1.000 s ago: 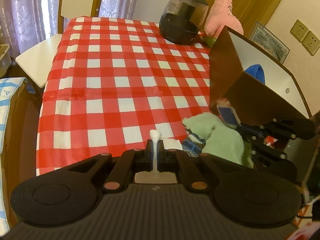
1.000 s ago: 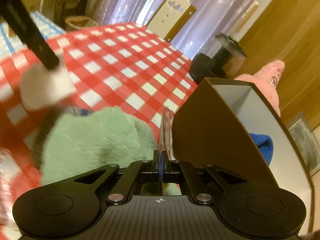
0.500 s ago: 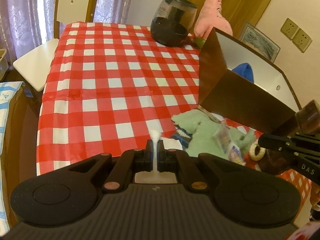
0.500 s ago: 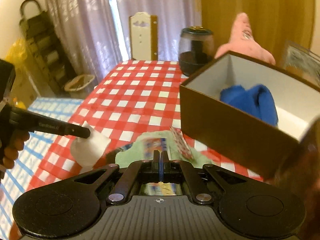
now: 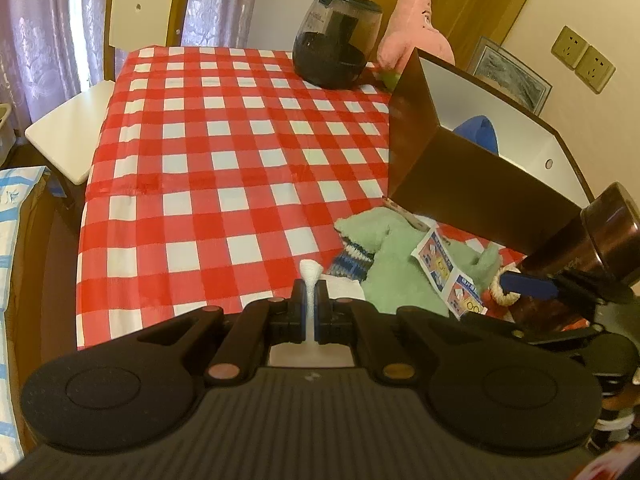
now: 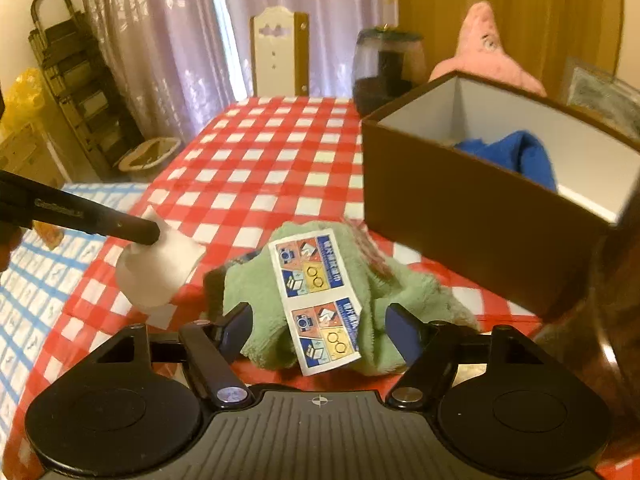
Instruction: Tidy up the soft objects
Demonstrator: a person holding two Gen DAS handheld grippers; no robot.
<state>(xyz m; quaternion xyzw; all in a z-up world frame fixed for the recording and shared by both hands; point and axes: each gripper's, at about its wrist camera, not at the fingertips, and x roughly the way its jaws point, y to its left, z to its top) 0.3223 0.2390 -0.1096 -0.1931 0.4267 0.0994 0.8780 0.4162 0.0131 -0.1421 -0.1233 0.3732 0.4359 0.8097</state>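
Red-and-white checked tablecloth (image 6: 276, 168) covers the work surface. At 2 o'clock in the right wrist view stands the brown box (image 6: 472, 216), holding a blue cloth (image 6: 520, 152). At 6 o'clock, just in front of the box, lies the green fleece item (image 6: 260, 292) with its printed label (image 6: 316, 292). The right gripper (image 6: 320, 328) has its jaws opening, the fleece between them but unpinched. At 9 o'clock the left gripper (image 5: 309, 308) is pressed together on a white sock (image 6: 156, 272). Judged step: collecting items for the box. Next move likely calls for lowering and closing on the fleece.

Lilac curtains (image 6: 168, 40) hang behind a cream chair (image 6: 279, 54), beside wood panelling (image 6: 540, 12).
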